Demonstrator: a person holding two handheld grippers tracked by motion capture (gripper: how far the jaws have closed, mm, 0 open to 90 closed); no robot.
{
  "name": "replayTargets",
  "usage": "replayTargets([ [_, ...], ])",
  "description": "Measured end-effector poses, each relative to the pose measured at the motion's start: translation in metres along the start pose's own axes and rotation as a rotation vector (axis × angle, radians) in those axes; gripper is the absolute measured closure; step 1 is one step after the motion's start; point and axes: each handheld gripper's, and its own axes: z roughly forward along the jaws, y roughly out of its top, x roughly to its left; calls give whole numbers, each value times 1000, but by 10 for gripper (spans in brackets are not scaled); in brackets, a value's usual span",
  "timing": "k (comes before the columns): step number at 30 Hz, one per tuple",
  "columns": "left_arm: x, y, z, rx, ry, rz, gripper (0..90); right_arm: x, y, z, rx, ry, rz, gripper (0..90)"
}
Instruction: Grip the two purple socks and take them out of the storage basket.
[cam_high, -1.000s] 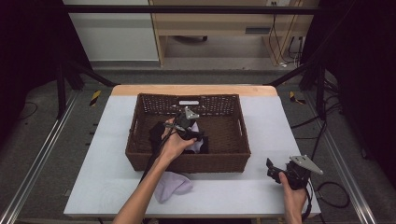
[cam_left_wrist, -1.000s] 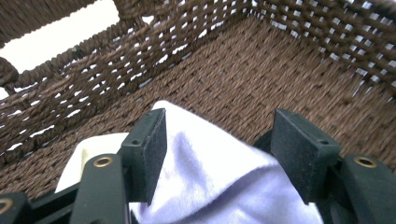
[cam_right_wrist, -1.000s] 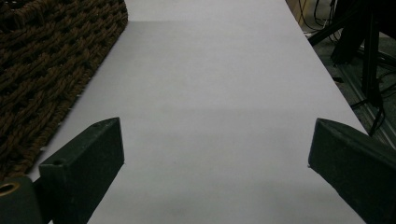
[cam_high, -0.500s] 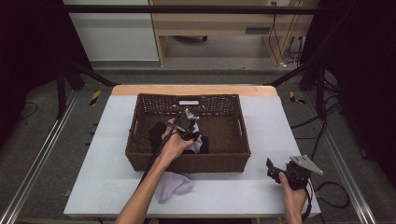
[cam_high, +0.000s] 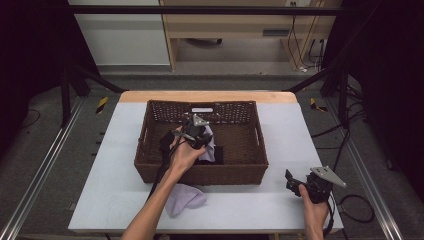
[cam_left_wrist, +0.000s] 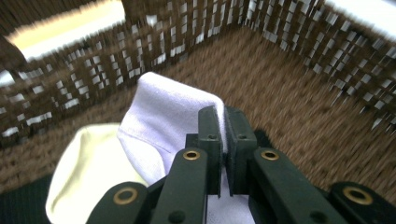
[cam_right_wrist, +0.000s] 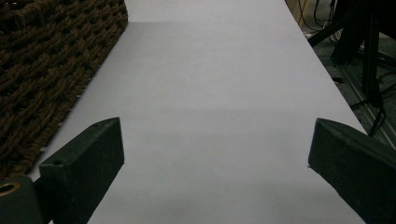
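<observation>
Lilac cloth (cam_left_wrist: 173, 116), seemingly bunched, in basket (cam_left_wrist: 299, 88).

Motion-blurred in the left gripper view: woven walls of the brown wicker basket (cam_left_wrist: 299, 42). Folded pale lilac cloth (cam_left_wrist: 173, 116) partly covered there by the 2 black jaws of the left gripper (cam_left_wrist: 223, 140), its lower end cut off by the bottom edge; pinch point itself hidden behind the pads. Cream-yellow cloth (cam_left_wrist: 88, 172) and black cloth (cam_left_wrist: 23, 205) cut off at the lower left. From the high view, left gripper (cam_high: 199, 136) tips masked by hand and housing; second pale lilac cloth (cam_high: 184, 198) on the white table (cam_high: 240, 205) half under the forearm. Right gripper (cam_right_wrist: 215, 154) jaws cropped at the bottom edge, basket at the left.
</observation>
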Motion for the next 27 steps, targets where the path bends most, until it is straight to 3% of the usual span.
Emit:
replayTargets([
  [5,0,5,-16,-177,-36,-15,865,0,0,0,0,3,-3,40],
  [6,0,8,-25,-241,-37,-12,865,0,0,0,1,3,-1,40],
  [7,0,8,-25,-241,-37,-12,865,0,0,0,1,3,-1,40],
  [11,0,13,-44,-331,-46,-9,865,0,0,1,2,2,-3,40],
  [19,8,19,-79,-407,-61,-39,865,0,0,1,1,1,-2,40],
  [27,8,20,-115,-466,-76,-21,865,0,0,0,-1,1,-4,40],
])
